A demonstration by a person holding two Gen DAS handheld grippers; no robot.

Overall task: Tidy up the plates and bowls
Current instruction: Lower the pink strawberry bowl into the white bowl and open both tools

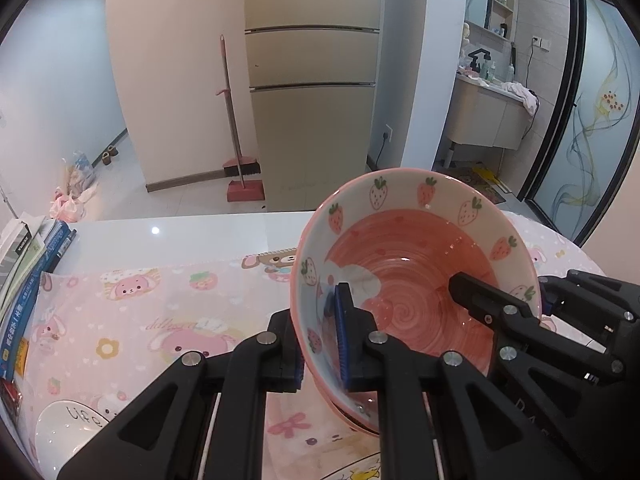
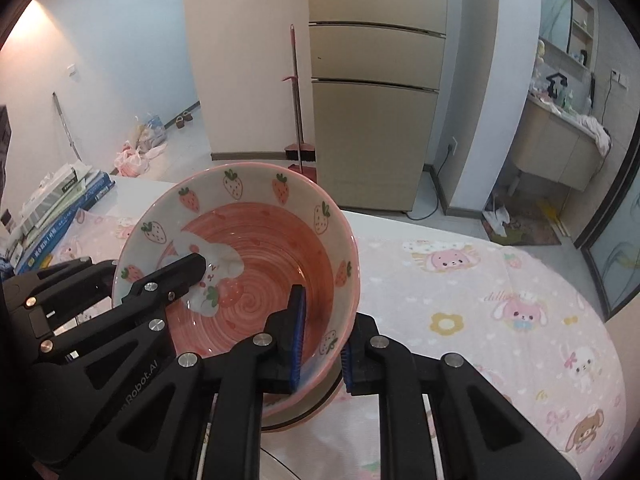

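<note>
A pink bowl with strawberries around its white inner wall [image 1: 412,280] [image 2: 256,248] is tilted just above the table, held from both sides. My left gripper [image 1: 320,354] is shut on its left rim, one blue pad inside and one outside. My right gripper [image 2: 322,356] is shut on the opposite rim in the same way. In each wrist view the other gripper shows across the bowl, the right gripper [image 1: 516,292] and the left gripper [image 2: 152,266]. Under the bowl's low edge shows a second rim [image 2: 304,416]; whether the bowl touches it I cannot tell.
A pink cartoon cloth [image 1: 140,320] [image 2: 480,300] covers the white table [image 1: 180,236]. A white plate lettered "life" [image 1: 68,432] lies at the near left. Stacked books [image 1: 24,280] [image 2: 60,216] line the left edge. Beyond the table are a fridge [image 1: 316,120] and a broom.
</note>
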